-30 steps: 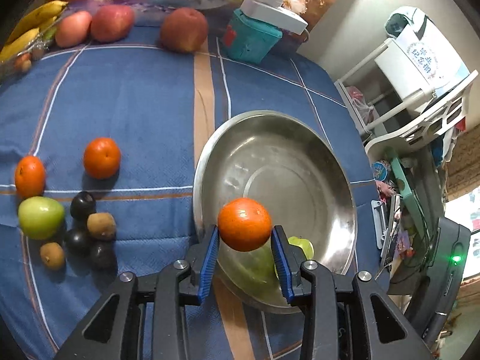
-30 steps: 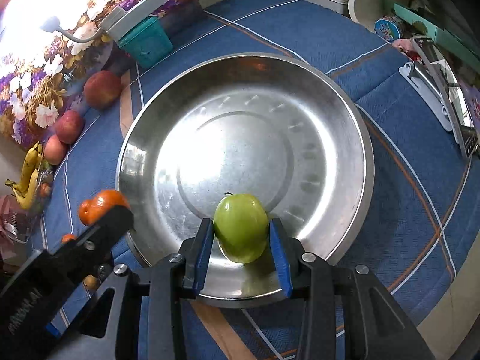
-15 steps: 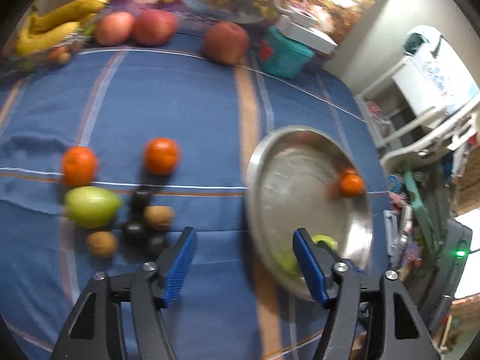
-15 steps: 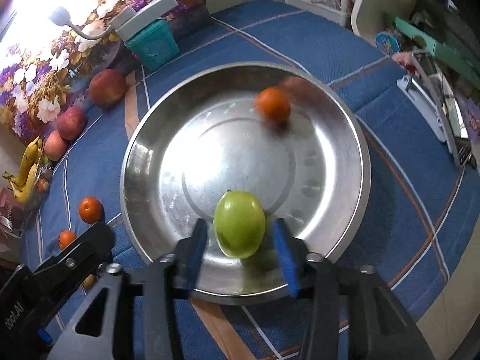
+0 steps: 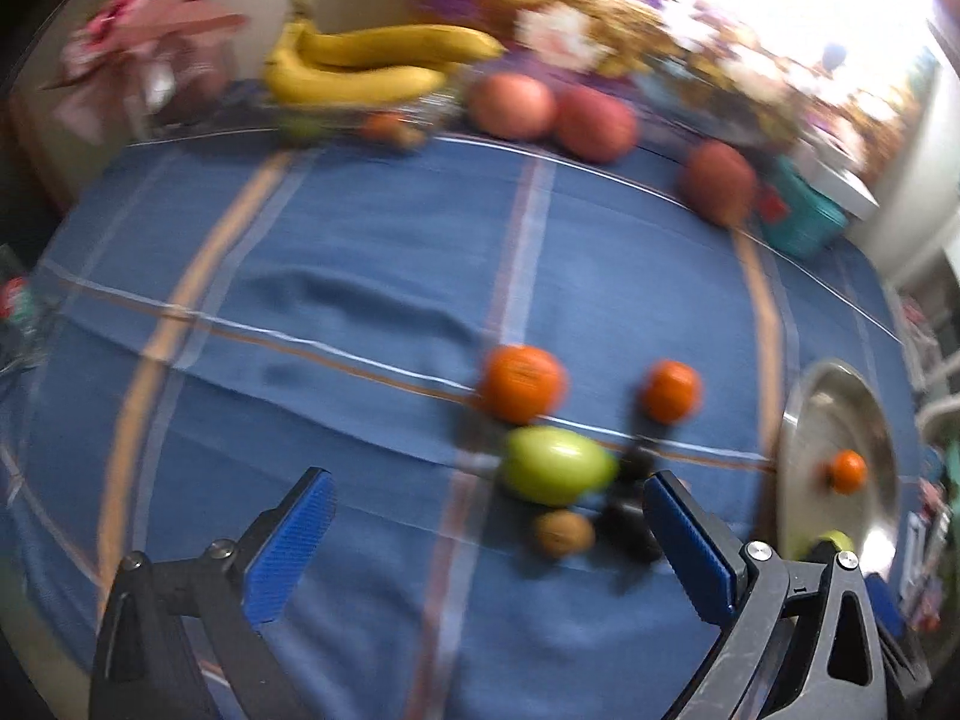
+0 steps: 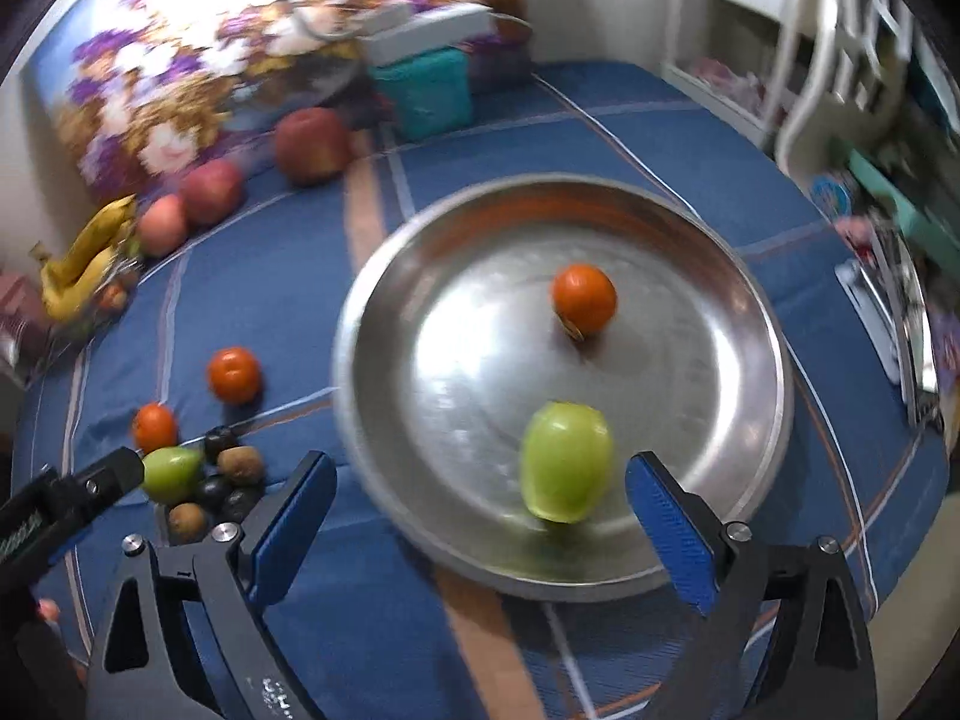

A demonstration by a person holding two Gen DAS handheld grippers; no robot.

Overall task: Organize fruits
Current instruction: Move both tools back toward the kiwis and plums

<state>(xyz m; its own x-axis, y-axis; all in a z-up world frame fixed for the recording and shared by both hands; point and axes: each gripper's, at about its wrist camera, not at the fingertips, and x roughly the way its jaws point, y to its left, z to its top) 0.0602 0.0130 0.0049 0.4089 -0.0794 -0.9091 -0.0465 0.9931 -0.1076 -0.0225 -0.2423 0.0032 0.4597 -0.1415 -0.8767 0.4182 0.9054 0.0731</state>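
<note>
The left hand-held gripper (image 5: pixel 489 540) has its jaws opening, now spread wide, with nothing pressed between the blue pads; the right hand-held gripper (image 6: pixel 480 525) is likewise opening wide, and the smooth green oval fruit (image 6: pixel 566 461) in the round stainless-steel pan (image 6: pixel 384 456) lies just ahead between its pads without touching either. A round orange tangerine (image 6: pixel 584 299) sits farther in on the pan floor, apart from the green fruit.

The fruit not yet gathered is a cluster on the blue striped cloth of the tabletop (image 5: pixel 360 240): a second green oval fruit (image 5: pixel 555 466), two more orange tangerines (image 5: pixel 522 384) (image 5: pixel 670 391), a fuzzy brown kiwi (image 5: pixel 564 534) and some small dark plums (image 5: pixel 630 525). This cluster lies directly ahead of the left gripper, toward its right-hand pad, with the green fruit's long axis running roughly across the opening. From the right gripper the same cluster is well off to the left, beyond the pan rim, so the left hand is clearly the nearer one for the next pick. Yellow bananas (image 5: pixel 372 69) and red apples (image 5: pixel 552 111) rest at the far edge, well apart from both. The left wrist view is blurred, so fine contact among the small fruits cannot be told
</note>
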